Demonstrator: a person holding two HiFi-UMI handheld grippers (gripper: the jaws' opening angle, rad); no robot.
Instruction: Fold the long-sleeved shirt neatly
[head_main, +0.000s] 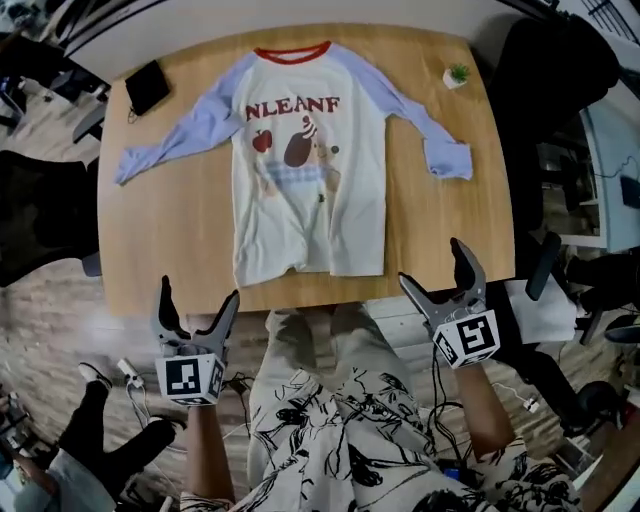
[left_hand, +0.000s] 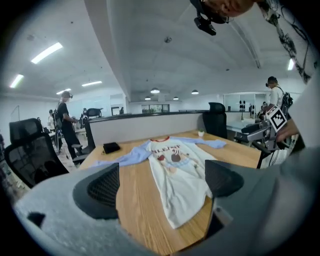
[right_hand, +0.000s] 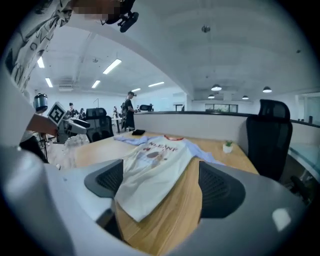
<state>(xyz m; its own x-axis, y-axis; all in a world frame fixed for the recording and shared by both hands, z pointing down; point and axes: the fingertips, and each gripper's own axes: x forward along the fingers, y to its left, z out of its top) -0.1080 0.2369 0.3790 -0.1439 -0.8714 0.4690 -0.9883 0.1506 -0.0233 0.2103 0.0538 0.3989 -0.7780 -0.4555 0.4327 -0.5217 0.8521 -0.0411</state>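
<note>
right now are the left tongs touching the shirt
Apart. In the head view the left tongs hang open past the near edge of the table, with bare wood between them and the shirt.

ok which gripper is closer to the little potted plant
Right. The right gripper hangs off the table on the same side as the potted plant; the left gripper is at the opposite side, farther.
</note>
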